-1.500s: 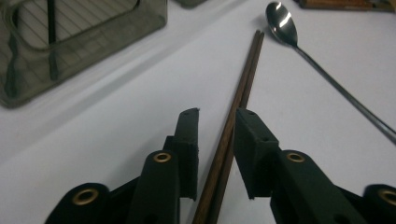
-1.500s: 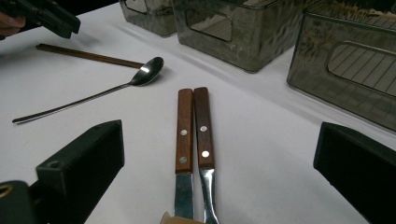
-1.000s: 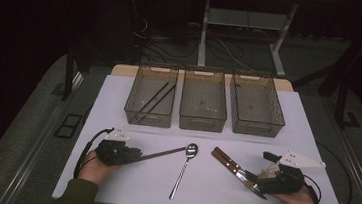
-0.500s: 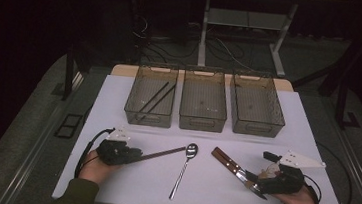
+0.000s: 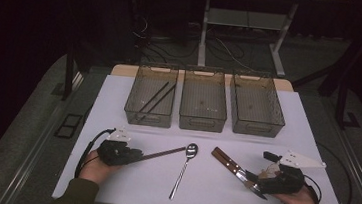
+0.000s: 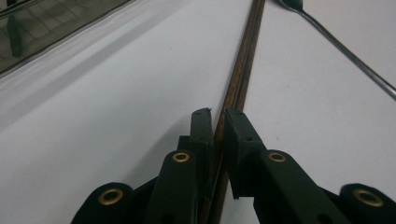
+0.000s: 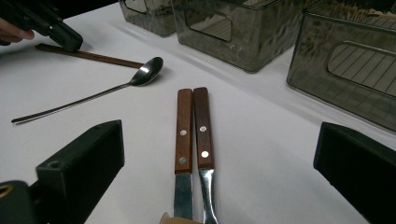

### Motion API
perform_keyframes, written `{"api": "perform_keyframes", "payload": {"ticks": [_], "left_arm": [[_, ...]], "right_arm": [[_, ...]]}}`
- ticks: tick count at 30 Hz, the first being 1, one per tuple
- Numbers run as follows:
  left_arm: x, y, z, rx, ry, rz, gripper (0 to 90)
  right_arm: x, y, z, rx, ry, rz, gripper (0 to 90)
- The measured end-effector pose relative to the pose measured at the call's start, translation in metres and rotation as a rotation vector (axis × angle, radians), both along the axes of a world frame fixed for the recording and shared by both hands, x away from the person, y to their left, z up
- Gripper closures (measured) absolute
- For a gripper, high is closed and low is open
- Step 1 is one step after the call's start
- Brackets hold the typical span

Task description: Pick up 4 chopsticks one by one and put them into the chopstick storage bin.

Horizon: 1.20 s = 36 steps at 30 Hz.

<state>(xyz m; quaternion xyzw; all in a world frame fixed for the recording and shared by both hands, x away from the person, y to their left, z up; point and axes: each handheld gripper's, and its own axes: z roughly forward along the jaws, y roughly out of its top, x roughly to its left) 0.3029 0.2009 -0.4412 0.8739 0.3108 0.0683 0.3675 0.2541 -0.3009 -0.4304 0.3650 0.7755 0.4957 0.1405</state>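
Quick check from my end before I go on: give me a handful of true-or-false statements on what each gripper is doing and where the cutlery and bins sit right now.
1. The left gripper has its jaws closed on the wooden chopsticks. True.
2. The right gripper is clamped on the spoon. False: its jaws stand wide open on either side of the two wooden-handled knives, and the spoon lies free on the table.
3. Three bins stand in a row at the far side of the table. True.
4. The middle bin holds a pair of chopsticks. False: the dark sticks lie in the left bin.
5. The two knives lie side by side. True.
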Motion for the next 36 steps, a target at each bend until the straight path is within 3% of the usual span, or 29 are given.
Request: {"api": "perform_keyframes", "payload": {"ticks": [4, 11, 21, 24, 29, 32, 36], "left_arm": [[0.0020, -0.0004, -0.0025, 0.028, -0.001, -0.009, 80.1], [0.0023, 0.0006, -0.0049, 0.010, -0.012, -0.016, 80.0], [0.0021, 0.0001, -0.0048, 0.018, -0.014, -0.028, 81.5], [0.0030, 0.0001, -0.0043, 0.030, -0.023, -0.051, 82.1], [0.0024, -0.0005, -0.0040, 0.012, -0.003, -0.068, 83.5], [0.0035, -0.0008, -0.0031, 0.029, -0.020, -0.078, 84.4], [0.0055, -0.0001, -0.0029, 0.037, -0.026, -0.055, 85.0]], "right_arm": [[0.0001, 0.0002, 0.0000, 0.000, 0.000, 0.001, 1.8], [0.0002, 0.0004, -0.0001, -0.001, 0.001, 0.002, 1.8], [0.0001, 0.0012, -0.0002, -0.002, -0.001, 0.005, 1.8], [0.0002, 0.0011, -0.0001, -0.002, -0.002, 0.005, 1.8], [0.0000, 0.0009, 0.0000, 0.000, -0.002, 0.004, 1.8], [0.0000, 0.0008, 0.0001, 0.000, -0.003, 0.005, 1.8], [0.0000, 0.0007, 0.0002, 0.001, -0.002, 0.006, 1.8]]}}
